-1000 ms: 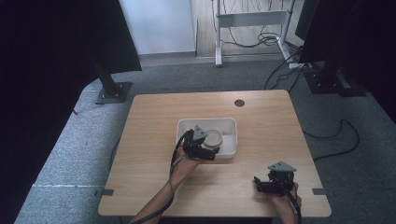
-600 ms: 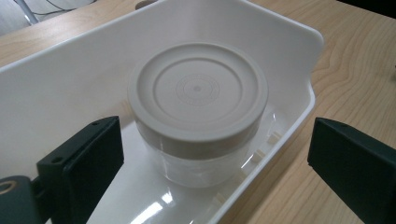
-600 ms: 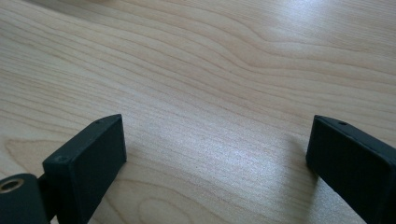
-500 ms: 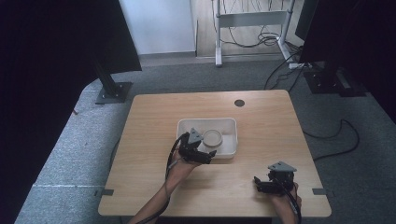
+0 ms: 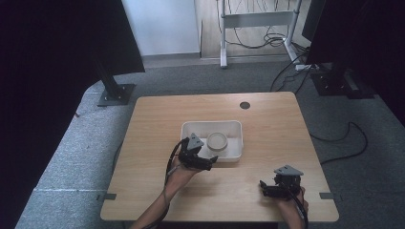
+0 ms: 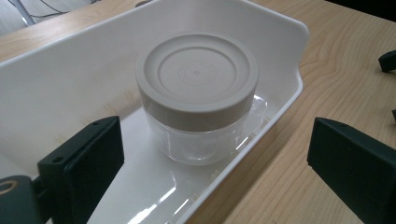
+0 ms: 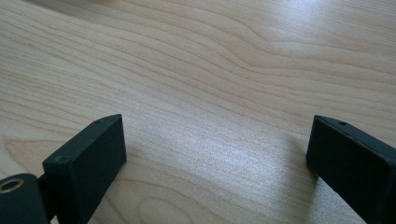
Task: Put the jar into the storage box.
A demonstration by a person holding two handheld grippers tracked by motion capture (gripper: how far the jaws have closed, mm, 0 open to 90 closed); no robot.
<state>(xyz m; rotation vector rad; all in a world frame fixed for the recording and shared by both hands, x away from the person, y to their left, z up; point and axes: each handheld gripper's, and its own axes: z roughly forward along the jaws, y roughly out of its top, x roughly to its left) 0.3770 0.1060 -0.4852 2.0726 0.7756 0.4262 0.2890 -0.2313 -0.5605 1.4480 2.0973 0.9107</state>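
Pale wooden table on grey carpet; both claws, left and right, gape empty.

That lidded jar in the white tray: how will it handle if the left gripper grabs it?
The jar looks like rigid clear plastic and seems empty, so probably light. Its smooth round wall may slip between flat jaws. Squat and wide, it should resist tipping; the tray wall blocks sliding.

Clear glossy plastic jar under a matt beige plastic lid with moulded rings. Smooth, shiny white plastic tray. Pale wood-grain tabletop, smooth with a soft sheen. Matt black plastic on left gripper and right gripper.
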